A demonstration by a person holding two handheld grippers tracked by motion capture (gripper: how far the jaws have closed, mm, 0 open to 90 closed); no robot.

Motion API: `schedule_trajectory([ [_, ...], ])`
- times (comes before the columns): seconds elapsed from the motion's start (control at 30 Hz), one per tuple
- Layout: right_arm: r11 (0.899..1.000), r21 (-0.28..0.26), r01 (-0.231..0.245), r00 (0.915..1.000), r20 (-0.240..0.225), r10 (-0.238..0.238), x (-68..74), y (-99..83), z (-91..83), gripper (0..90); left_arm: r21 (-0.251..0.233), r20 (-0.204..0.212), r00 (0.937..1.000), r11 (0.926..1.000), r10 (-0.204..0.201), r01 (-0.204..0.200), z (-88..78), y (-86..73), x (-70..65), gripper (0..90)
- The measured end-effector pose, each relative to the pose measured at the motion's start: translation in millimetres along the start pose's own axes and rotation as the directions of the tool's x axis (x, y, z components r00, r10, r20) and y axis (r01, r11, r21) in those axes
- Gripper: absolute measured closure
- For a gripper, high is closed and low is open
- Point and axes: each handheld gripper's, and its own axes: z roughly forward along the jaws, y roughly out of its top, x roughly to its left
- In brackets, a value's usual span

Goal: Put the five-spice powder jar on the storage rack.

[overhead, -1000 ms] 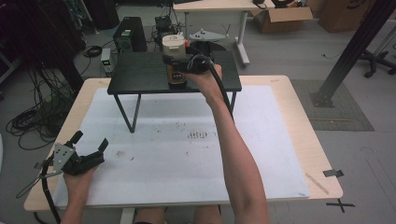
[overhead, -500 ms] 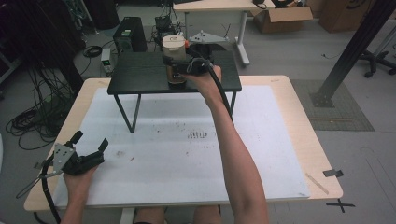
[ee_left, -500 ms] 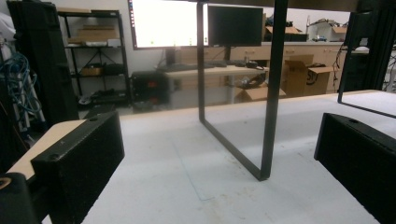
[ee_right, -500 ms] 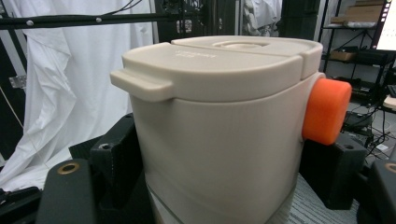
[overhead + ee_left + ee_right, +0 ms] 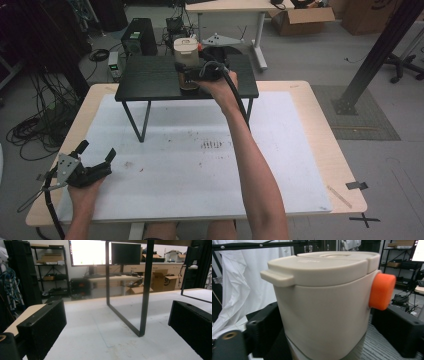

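A beige jar (image 5: 185, 49) with a flip lid and an orange knob (image 5: 382, 291) stands upright on the black raised shelf (image 5: 150, 80) at the far middle. My right gripper (image 5: 189, 84) reaches it from the right, low on its body. Its jaws have just been opening and now stand on either side of the jar (image 5: 324, 305), with a gap showing at the right jaw. My left gripper (image 5: 96, 151) rests open on the white mat (image 5: 200, 165) at the near left, with nothing between its jaws (image 5: 117, 325).
The shelf's black frame leg (image 5: 145, 290) stands on the mat ahead of the left gripper. Dark specks (image 5: 212, 145) mark the mat's middle. Beyond the table are cables, a black box (image 5: 139, 35) and another desk.
The right gripper's jaws have parted from the jar, which stays standing on the shelf. Neither hand has shifted.
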Motion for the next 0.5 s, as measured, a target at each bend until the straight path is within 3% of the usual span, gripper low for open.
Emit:
schedule_trajectory([
  [0.23, 1.0, 0.007, 0.013, 0.9999, 0.001, -0.013, 1.6, 1.6, -5.6, 0.6, 0.002, 0.0, 1.0, 1.0, 0.002, -0.002, 0.0, 0.0, 0.0, 2.0],
  [0.5, 1.0, -0.014, 0.011, 0.9999, 0.009, -0.011, 2.3, 4.2, -22.3, 0.0, 0.002, 0.0, 1.0, 1.0, 0.003, -0.003, 0.0, 0.0, 0.0, 2.0],
])
